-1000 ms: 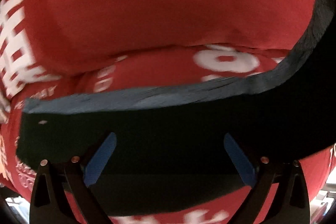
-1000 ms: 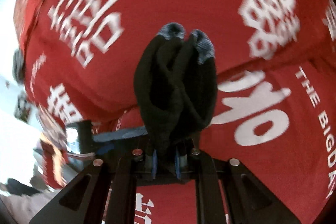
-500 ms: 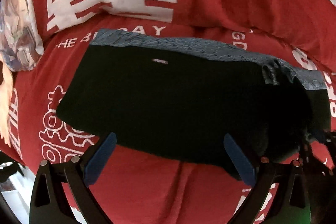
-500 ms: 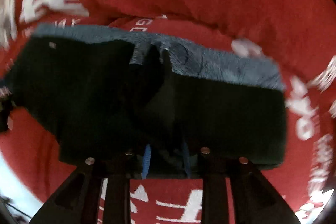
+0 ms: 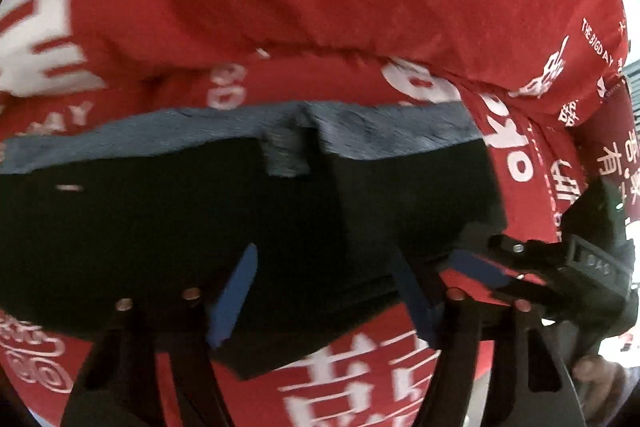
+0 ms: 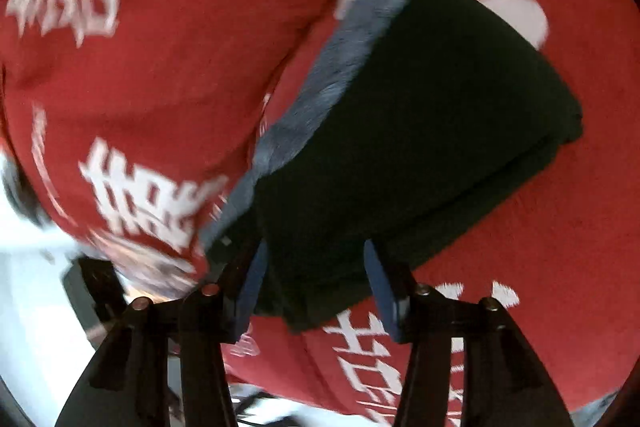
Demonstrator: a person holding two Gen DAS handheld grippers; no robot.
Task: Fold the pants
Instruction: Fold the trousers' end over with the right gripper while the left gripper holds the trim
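The folded black pants [image 5: 168,227], with a grey fleecy lining [image 5: 360,131] along the far edge, lie flat on the red bedcover [image 5: 320,7] printed with white characters. My left claw [image 5: 324,291] hangs over the near edge of the pants; its jaws are closing, the blue pads [image 5: 234,297] part-way apart, and no cloth is pinched between them. My right claw [image 6: 316,287] stands at the near corner of the same bundle [image 6: 400,147]; its jaws are opening, the blue pads [image 6: 380,287] spread to either side of the cloth's edge, gripping nothing. In the left view, the right claw [image 5: 560,267] sits just beside the pants' right end.
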